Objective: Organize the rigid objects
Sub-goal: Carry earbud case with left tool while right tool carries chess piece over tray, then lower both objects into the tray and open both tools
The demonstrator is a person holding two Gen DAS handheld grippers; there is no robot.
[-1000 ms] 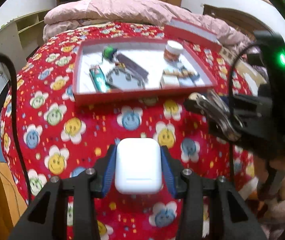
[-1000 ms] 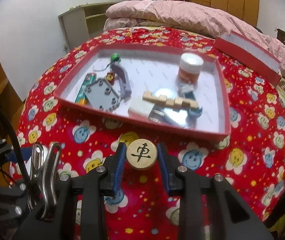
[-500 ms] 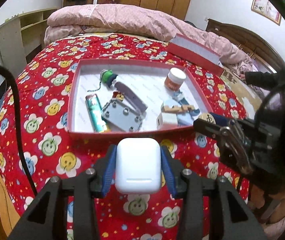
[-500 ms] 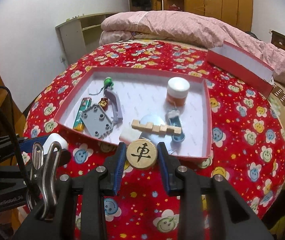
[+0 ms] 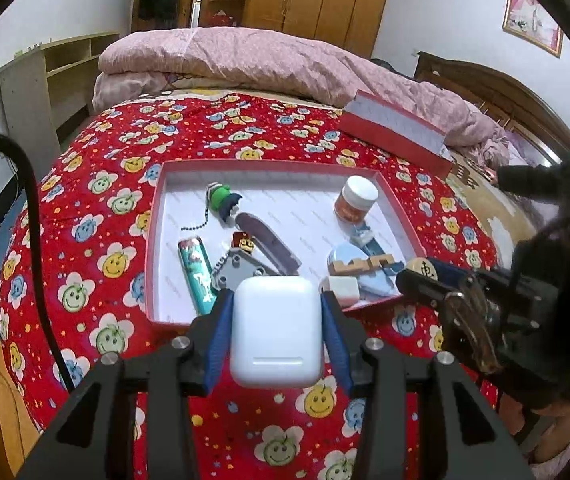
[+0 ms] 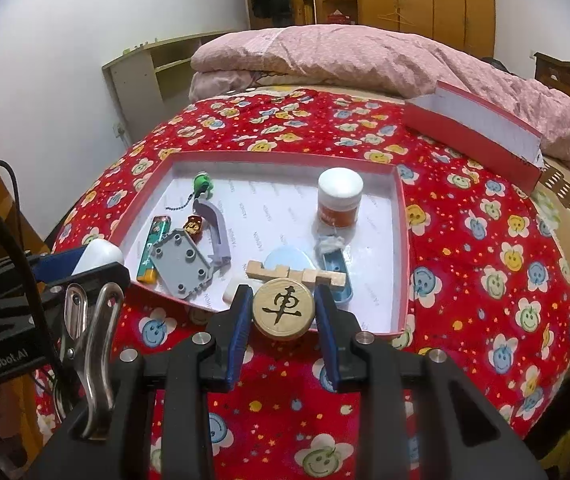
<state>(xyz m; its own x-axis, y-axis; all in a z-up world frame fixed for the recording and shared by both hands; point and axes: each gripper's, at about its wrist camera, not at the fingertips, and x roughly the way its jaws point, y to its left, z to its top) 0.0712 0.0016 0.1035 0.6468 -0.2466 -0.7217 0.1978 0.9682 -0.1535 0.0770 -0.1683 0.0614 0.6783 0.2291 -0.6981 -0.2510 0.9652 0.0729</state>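
A shallow red cardboard tray with a white paper lining (image 6: 401,240) lay on a bed covered by a red cloth printed with smiling flowers (image 6: 485,272). Its matching red lid (image 6: 473,132) rested tilted against a rumpled pink quilt (image 6: 365,56), well apart from the tray.

Inside the tray stood a small orange jar with a white screw cap (image 6: 339,198), upright near the far right corner. Along the left side lay a teal printed lighter (image 6: 153,248), a flat grey plastic plate with four holes (image 6: 181,266), a curved lilac plastic bracket (image 6: 215,232), a green figurine on a bead chain (image 6: 203,182) and a small red-capped figurine (image 6: 193,224). Near the front edge lay a notched pale wooden block (image 6: 297,274), across a pale blue oval disc (image 6: 285,258).

The left gripper (image 5: 275,336) was clamped on a smooth glossy white earbud case with rounded corners (image 5: 275,330), its blue pads (image 5: 217,336) pressed against both sides, held above the tray's near edge.

The right gripper (image 6: 283,312) was closed on a round wooden chess piece bearing a dark carved character (image 6: 283,308), gripped at its rim by blue pads (image 6: 241,320), at the tray's front rim. Whether it touched the rim could not be determined.
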